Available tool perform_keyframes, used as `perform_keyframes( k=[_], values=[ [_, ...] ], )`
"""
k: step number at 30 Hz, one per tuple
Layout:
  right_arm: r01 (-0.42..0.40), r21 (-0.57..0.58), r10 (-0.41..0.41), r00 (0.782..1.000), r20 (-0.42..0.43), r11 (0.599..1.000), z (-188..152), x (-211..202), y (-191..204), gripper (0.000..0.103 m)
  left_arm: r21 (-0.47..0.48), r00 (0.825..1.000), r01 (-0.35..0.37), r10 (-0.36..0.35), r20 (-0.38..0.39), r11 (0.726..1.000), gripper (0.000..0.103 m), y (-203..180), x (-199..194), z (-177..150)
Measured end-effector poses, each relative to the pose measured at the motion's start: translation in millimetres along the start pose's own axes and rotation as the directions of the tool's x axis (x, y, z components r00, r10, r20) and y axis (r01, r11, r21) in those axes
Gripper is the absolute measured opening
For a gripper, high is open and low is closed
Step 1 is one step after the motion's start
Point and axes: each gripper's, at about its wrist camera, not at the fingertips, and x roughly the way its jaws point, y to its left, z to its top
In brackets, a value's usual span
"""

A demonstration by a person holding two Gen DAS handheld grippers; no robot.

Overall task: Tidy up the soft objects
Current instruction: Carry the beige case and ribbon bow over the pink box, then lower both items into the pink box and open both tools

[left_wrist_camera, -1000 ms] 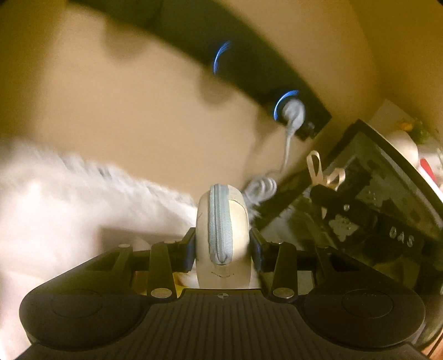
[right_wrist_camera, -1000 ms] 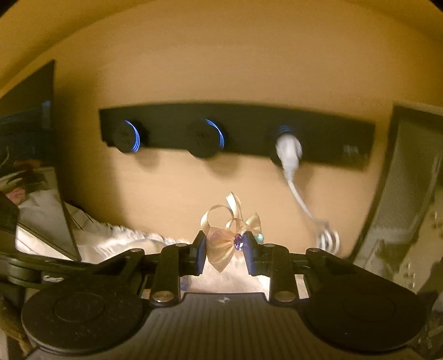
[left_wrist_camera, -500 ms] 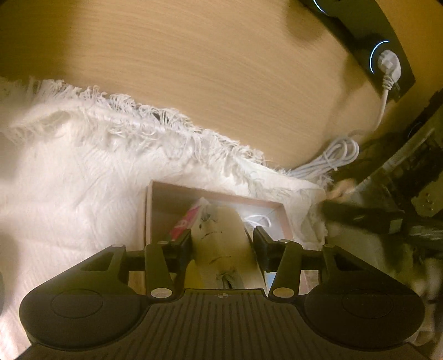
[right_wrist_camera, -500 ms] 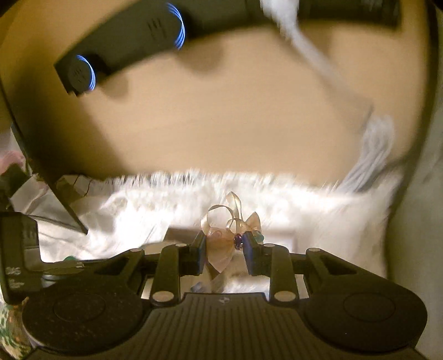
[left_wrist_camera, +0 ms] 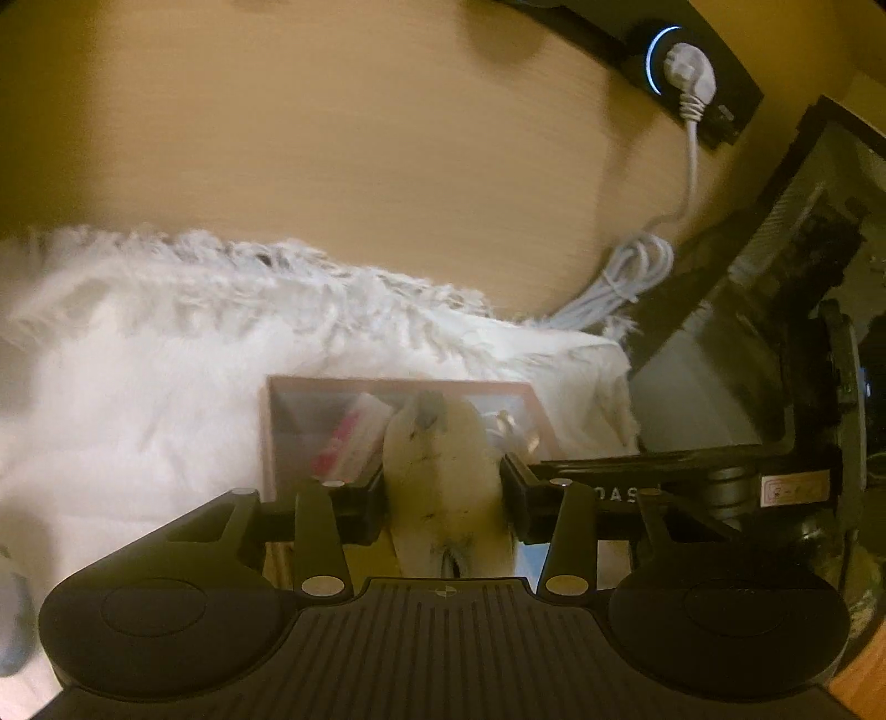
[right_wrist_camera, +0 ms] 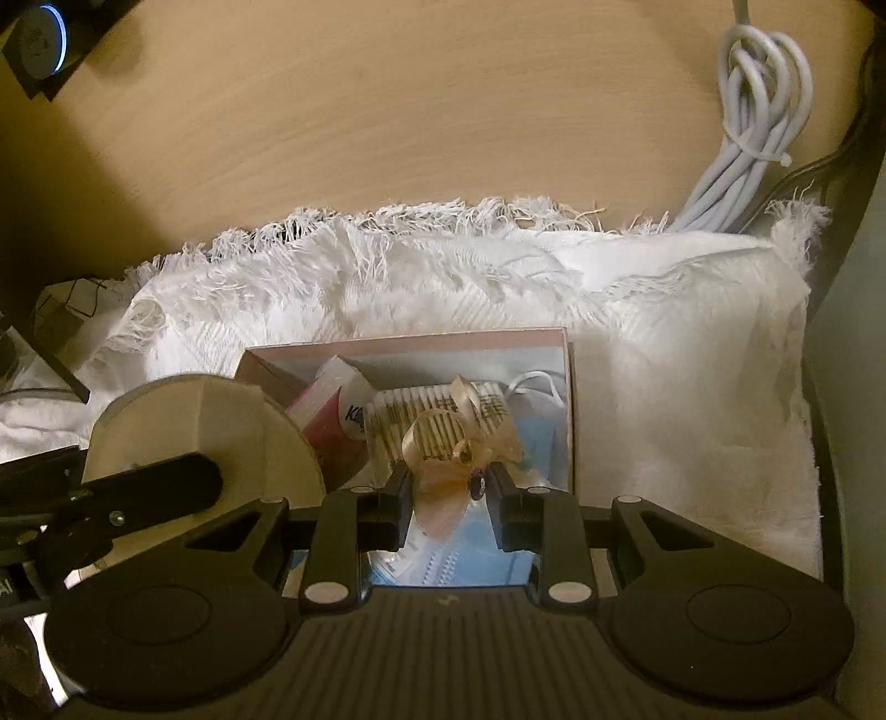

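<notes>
An open pink box (left_wrist_camera: 387, 382) sits on a white fringed cloth (left_wrist_camera: 138, 387). My left gripper (left_wrist_camera: 443, 487) hangs over its left part, jaws closing, both pads against a cream zip pouch (left_wrist_camera: 443, 448) held between them. In the right wrist view that pouch (right_wrist_camera: 194, 437) shows at the left, over the box (right_wrist_camera: 443, 343) corner. My right gripper (right_wrist_camera: 448, 493) is shut on a peach ribbon bow (right_wrist_camera: 437, 459) with a purple bead, low above the box. Inside lie a pink packet (right_wrist_camera: 326, 404), a pack of cotton swabs (right_wrist_camera: 432, 410) and a blue face mask (right_wrist_camera: 531, 437).
The cloth (right_wrist_camera: 664, 332) lies against a wooden back panel (right_wrist_camera: 387, 111). A bundled white cable (right_wrist_camera: 758, 111) hangs at the right, plugged into a black socket strip (left_wrist_camera: 664, 50). A dark frame (left_wrist_camera: 775, 277) stands close on the right.
Both grippers have sunk and tilted down, from facing the socket strip to hanging over the box. The pouch has turned from zip-side up to its flat face. The bow stays pinched.
</notes>
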Motion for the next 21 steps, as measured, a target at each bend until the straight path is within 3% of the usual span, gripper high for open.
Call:
perform_keyframes(
  k=[4,7,10,13,18,21],
  values=[
    [-0.021,-0.007,0.021,1.000,0.015,1.000,-1.5,-9.4,1.5,0.028,0.009,0.999,0.028,-0.028,-0.018,1.000,0.045,-6.7,3.8,-0.1],
    [-0.054,0.007,0.054,0.998,0.033,0.998,-1.4,-17.9,-0.8,0.027,-0.080,0.990,0.120,-0.125,-0.059,0.990,0.044,0.0,10.2,1.1],
    [-0.011,-0.009,0.011,0.999,0.043,1.000,-3.5,-23.1,-0.8,0.028,-0.134,0.981,0.176,-0.186,-0.062,0.975,0.044,2.6,14.9,-0.3],
    [-0.003,-0.007,0.004,0.999,0.041,1.000,-7.6,-25.6,-2.8,0.028,-0.132,0.985,0.160,-0.167,-0.047,0.978,0.045,1.6,17.0,0.8],
    [0.028,-0.028,-0.026,0.997,0.074,0.999,-10.6,-34.3,2.2,0.029,-0.105,0.997,0.059,-0.064,-0.048,0.993,0.051,7.6,26.8,4.7],
    [0.042,-0.054,-0.037,0.995,0.096,0.998,-10.6,-41.8,8.0,0.037,-0.115,0.998,0.032,-0.037,-0.045,0.993,0.053,13.9,24.2,9.4]
  ],
)
